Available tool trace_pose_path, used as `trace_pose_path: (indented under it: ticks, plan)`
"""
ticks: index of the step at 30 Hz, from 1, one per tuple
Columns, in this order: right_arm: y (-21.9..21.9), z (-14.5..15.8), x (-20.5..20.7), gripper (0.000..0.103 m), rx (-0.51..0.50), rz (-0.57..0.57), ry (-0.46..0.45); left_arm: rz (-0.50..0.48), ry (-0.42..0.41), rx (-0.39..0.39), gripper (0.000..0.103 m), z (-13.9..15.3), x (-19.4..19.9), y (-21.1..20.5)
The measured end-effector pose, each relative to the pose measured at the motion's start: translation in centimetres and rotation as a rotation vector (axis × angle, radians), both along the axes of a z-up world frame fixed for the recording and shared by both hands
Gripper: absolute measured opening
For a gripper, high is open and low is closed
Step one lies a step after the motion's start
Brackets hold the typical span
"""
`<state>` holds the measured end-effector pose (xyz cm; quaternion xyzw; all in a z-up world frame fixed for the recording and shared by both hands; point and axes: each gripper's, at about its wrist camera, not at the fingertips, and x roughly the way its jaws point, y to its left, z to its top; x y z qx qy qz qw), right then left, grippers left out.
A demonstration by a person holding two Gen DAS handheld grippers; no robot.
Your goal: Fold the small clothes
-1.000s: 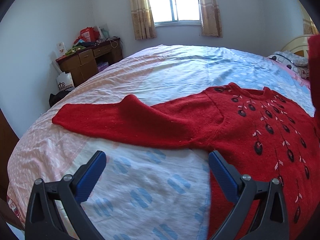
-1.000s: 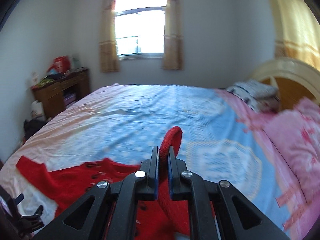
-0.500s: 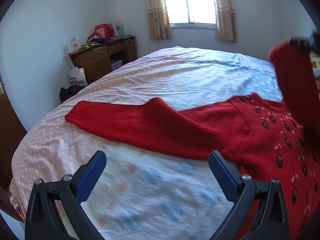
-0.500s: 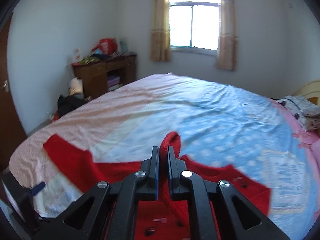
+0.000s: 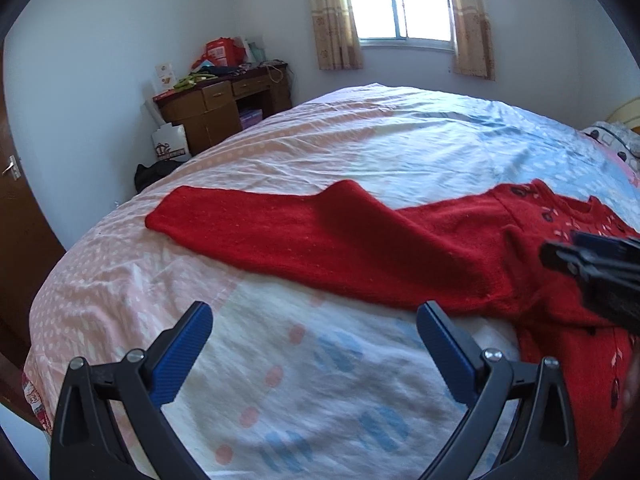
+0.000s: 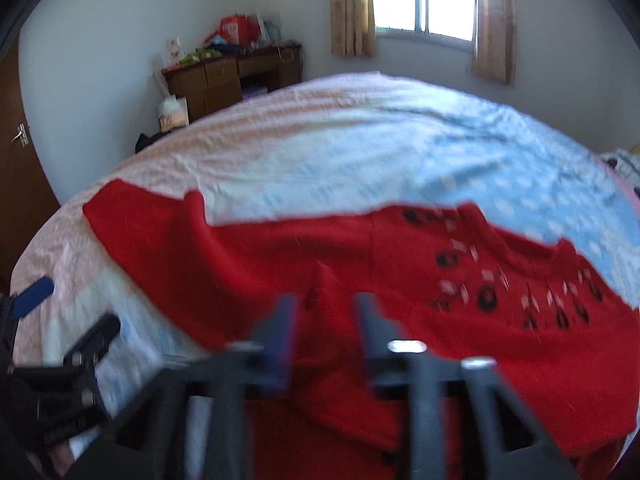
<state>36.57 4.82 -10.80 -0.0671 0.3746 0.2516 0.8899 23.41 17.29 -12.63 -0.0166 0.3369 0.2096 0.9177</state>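
Note:
A red knitted sweater [image 5: 400, 252] with dark embroidered motifs lies flat on the bed [image 5: 360, 140]. Its left sleeve [image 5: 248, 224] stretches out straight to the left. My left gripper [image 5: 314, 314] hovers open over bare sheet just in front of that sleeve, nothing between its blue pads. My right gripper [image 6: 326, 314] is low over the sweater's chest [image 6: 480, 272], blurred, its jaws opening. The folded-over right sleeve's cuff [image 6: 324, 280] lies between the parted fingers, resting on the sweater. The right gripper [image 5: 592, 258] also shows at the right edge of the left wrist view.
A wooden desk [image 5: 224, 98] piled with clutter stands in the far left corner, a white bag [image 5: 170, 142] beside it. A curtained window [image 5: 400, 0] is behind the bed. Pillows [image 5: 612, 140] lie at the right. A brown door [image 5: 16, 208] is on the left, and the bed's left edge drops off there.
My right gripper has swung down and leftward with the red sleeve, laid it across the sweater's body, and its shut jaws have parted. The left gripper drifted slightly and stays open.

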Motion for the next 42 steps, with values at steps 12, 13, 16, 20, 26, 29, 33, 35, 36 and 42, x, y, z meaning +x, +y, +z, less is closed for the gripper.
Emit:
trace_pose_path:
  ticks: [12, 13, 16, 20, 26, 29, 33, 35, 36, 42]
  plan:
    - [-15.0, -0.8, -7.0, 0.063, -0.208, -0.206, -0.111, -0.280, -0.005, -0.179, 0.097, 2.3, 2.8, -4.4]
    - [-15.3, -1.2, -7.1, 0.063, -0.208, -0.208, -0.109, -0.298, 0.005, -0.175, 0.095, 2.3, 3.7, -5.2]
    - [-15.4, -2.7, -7.9, 0.064, -0.189, -0.200, -0.100, -0.340, 0.076, -0.191, 0.083, 1.2, 6.3, -6.8]
    - [-15.5, -4.6, -9.6, 0.064, -0.163, -0.206, -0.169, -0.318, 0.180, -0.157, 0.050, -1.7, 9.3, -8.1]
    - [-16.5, -4.8, -8.7, 0.074, -0.096, -0.235, -0.127, -0.358, 0.138, -0.217, 0.009, -1.7, 8.9, -8.6]
    - [-16.6, -4.9, -8.5, 0.080, -0.074, -0.248, -0.114, -0.363, 0.117, -0.177, 0.008, -1.2, 8.5, -9.2]
    - [-16.4, -5.1, -8.7, 0.080, -0.084, -0.252, -0.125, -0.347, 0.081, -0.209, 0.007, -0.4, 8.2, -8.0]
    - [-16.5, -5.2, -8.7, 0.081, -0.080, -0.253, -0.126, -0.341, 0.070, -0.212, 0.007, -0.1, 8.1, -7.5]
    - [-16.5, -5.2, -8.7, 0.081, -0.078, -0.253, -0.125, -0.335, 0.063, -0.212, 0.007, 0.1, 7.9, -7.2]
    - [-16.6, -5.3, -8.9, 0.081, -0.077, -0.253, -0.125, -0.313, 0.074, -0.213, 0.007, -1.2, 7.8, -6.1]
